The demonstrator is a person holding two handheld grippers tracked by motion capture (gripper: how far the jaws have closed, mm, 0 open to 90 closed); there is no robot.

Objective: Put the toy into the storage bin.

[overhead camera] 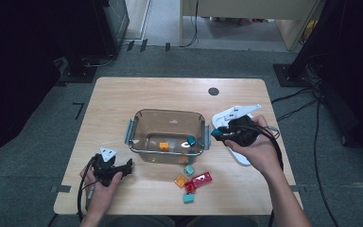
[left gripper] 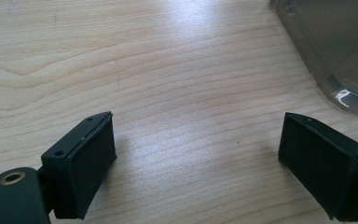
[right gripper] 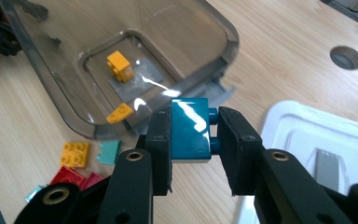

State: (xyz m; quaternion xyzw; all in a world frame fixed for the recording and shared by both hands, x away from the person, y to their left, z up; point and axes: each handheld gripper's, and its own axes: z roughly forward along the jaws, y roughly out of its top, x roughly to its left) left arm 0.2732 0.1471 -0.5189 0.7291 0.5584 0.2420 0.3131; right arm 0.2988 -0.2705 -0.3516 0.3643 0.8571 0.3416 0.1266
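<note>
On the wooden table, seen from the high view, a clear plastic container is placed near the middle, with an orange brick lying on its floor. Just to the right of the container a white lid is laid flat, partly covered by the person's right hand. The right gripper is held beside the container's right rim, and a dark teal brick is seen at its tip. In front of the container a loose group of bricks is scattered: a pale teal one, an orange one, a red brick and another pale teal one nearest the table edge. The left gripper is held low at the front left of the table, well apart from the bricks.

From the left gripper view, the jaws are seen spread wide with only bare wood between them; a corner of the container is visible at the upper right.

From the right gripper view, the dark teal brick is clamped between the two jaws, its studs turned toward the right-hand jaw. Beyond it the container is seen, with an orange brick inside, and an orange four-stud brick is seen on the table beside red pieces. The white lid is seen at the right.
</note>
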